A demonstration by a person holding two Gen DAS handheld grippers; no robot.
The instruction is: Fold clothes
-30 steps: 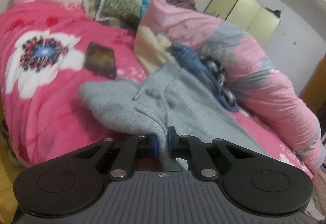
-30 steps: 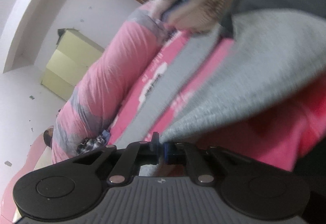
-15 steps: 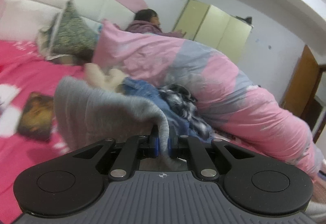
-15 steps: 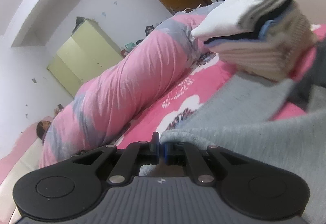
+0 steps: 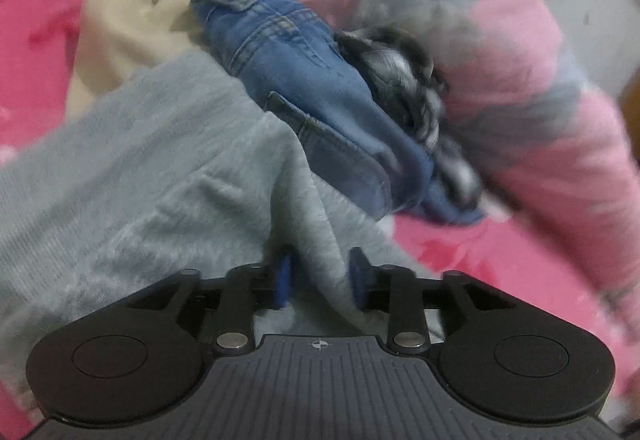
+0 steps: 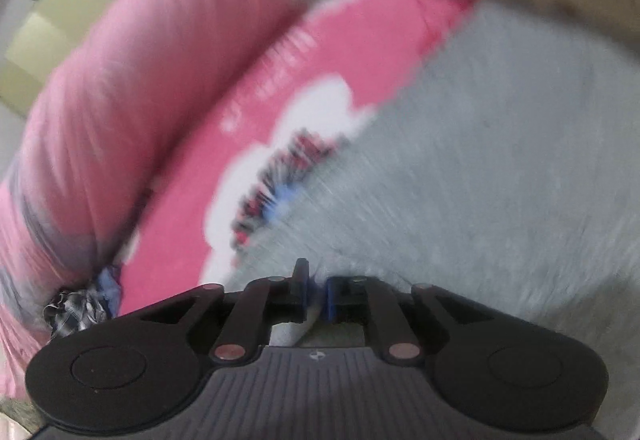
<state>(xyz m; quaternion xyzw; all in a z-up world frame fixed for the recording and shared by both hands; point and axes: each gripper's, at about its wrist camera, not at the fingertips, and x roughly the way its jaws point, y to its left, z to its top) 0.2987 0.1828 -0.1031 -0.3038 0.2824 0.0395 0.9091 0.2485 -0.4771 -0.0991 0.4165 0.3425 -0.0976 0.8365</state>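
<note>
Low over the bed, both grippers meet the grey sweatpants (image 5: 160,168).
Left gripper (image 5: 320,276) has just been opening, fabric loose between its jaws; right gripper (image 6: 316,294), barely parted, pinches a fold.

Grey garment (image 5: 160,160), blue jeans (image 5: 304,88), pink floral bedspread (image 6: 328,52).

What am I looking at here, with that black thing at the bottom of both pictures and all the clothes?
Each black shape is a hand-held grasping tool; a person carries one in each hand, with a camera on it looking along its two fingers. One picture comes from the left tool, the other from the right tool. Both are over a bed with a pink flowered sheet. On it lie a grey garment, blue jeans, a cream cloth and a rolled pink quilt. The left tool's jaws have just been opening, with grey fabric loose between them. The right tool's jaws have just been opening slightly but appear to pinch the grey garment.
</note>
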